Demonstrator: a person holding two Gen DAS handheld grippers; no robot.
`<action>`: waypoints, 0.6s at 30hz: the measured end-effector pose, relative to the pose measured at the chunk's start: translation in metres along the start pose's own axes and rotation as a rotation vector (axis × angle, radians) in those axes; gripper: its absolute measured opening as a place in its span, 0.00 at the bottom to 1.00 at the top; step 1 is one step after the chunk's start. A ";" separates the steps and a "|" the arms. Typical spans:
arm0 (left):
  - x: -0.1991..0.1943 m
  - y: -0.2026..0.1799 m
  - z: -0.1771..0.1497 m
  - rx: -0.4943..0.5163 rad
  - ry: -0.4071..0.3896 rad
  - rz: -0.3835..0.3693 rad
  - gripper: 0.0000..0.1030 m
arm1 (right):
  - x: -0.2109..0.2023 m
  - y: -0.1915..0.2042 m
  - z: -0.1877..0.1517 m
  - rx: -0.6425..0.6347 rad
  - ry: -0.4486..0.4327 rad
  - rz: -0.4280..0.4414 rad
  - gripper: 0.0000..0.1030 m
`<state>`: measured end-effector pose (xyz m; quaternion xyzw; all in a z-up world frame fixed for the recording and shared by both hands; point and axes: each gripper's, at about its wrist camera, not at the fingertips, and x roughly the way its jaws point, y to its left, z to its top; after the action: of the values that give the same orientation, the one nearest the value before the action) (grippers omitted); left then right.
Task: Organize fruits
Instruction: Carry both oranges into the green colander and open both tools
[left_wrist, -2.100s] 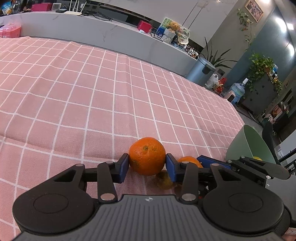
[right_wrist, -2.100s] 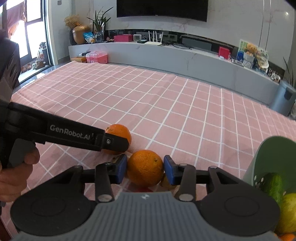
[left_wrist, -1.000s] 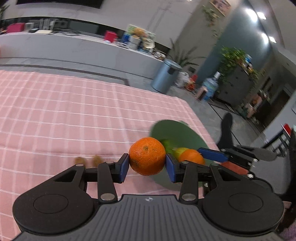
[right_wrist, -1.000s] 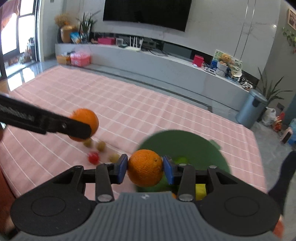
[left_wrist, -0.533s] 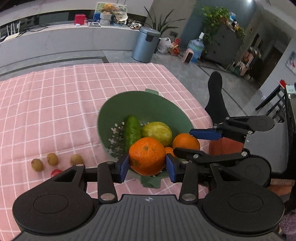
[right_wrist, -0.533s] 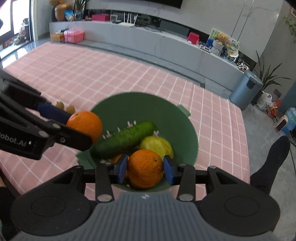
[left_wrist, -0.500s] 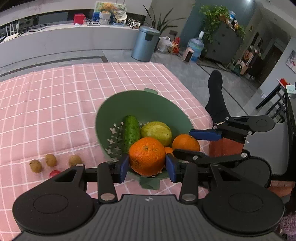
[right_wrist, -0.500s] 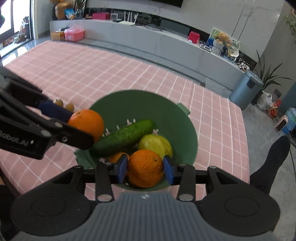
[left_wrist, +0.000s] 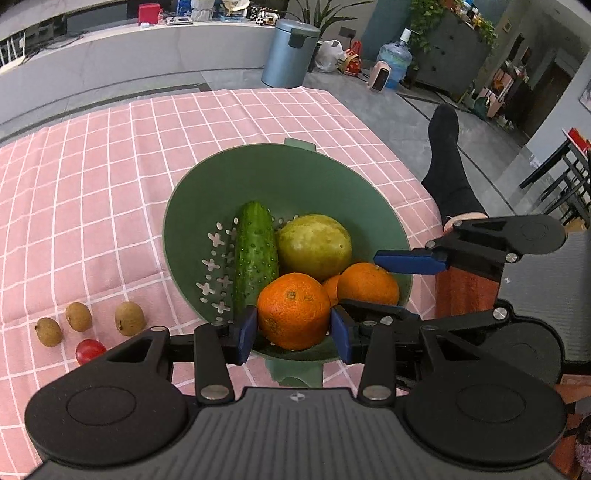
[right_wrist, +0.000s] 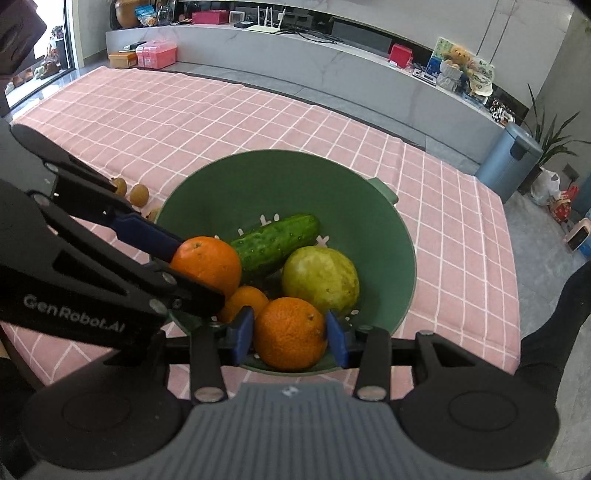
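We are now holding both grippers over the green colander (left_wrist: 184, 206), where two seconds ago they were down at the pink checked tablecloth (left_wrist: 92, 184) with the colander only at the frame's right edge. Since then we have been carrying one orange in each tool across and tilting the views downward, so the bowl is filling the middle of both frames.

The left gripper (left_wrist: 293, 328) is clamping the orange (left_wrist: 293, 310) between its blue pads at lower centre of the left wrist view. The right gripper (right_wrist: 290, 336) is grasping a second orange (right_wrist: 290, 332) the same way at lower centre of its own view. Neither fruit is released yet. We judge the transport as nearly done, with lowering and letting go remaining.

Inside the bowl a cucumber (left_wrist: 256, 251) is lying along the centre-left, a yellow-green fruit (left_wrist: 314, 247) is sitting at centre, and a small orange (right_wrist: 243, 302) is wedged below them, partly hidden. Open green floor is showing mainly in the upper half of the bowl in both views. The near rim is running just under our pads, so a drop here risks a roll outward.

The two tools are crowding each other: in the right wrist view the left tool is reaching in from the left edge, close to our fingers. At lower left of the left wrist view, three brown fruits (left_wrist: 129, 317) and a red one (left_wrist: 88, 350) are waiting on the cloth, near the bowl's outer wall.
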<state>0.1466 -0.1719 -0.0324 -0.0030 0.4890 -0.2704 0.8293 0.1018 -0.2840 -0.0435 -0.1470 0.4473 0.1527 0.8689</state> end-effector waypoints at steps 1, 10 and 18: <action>0.000 0.001 -0.001 -0.005 -0.003 -0.002 0.47 | 0.000 -0.001 0.000 0.006 0.001 0.004 0.39; -0.016 -0.002 -0.003 -0.001 -0.058 -0.005 0.66 | -0.003 0.006 0.000 -0.043 0.024 -0.028 0.51; -0.050 -0.007 -0.003 0.050 -0.111 0.045 0.66 | -0.026 0.017 0.005 -0.103 0.021 -0.105 0.60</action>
<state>0.1221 -0.1547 0.0078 0.0136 0.4354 -0.2633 0.8608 0.0846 -0.2697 -0.0211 -0.2162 0.4394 0.1283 0.8624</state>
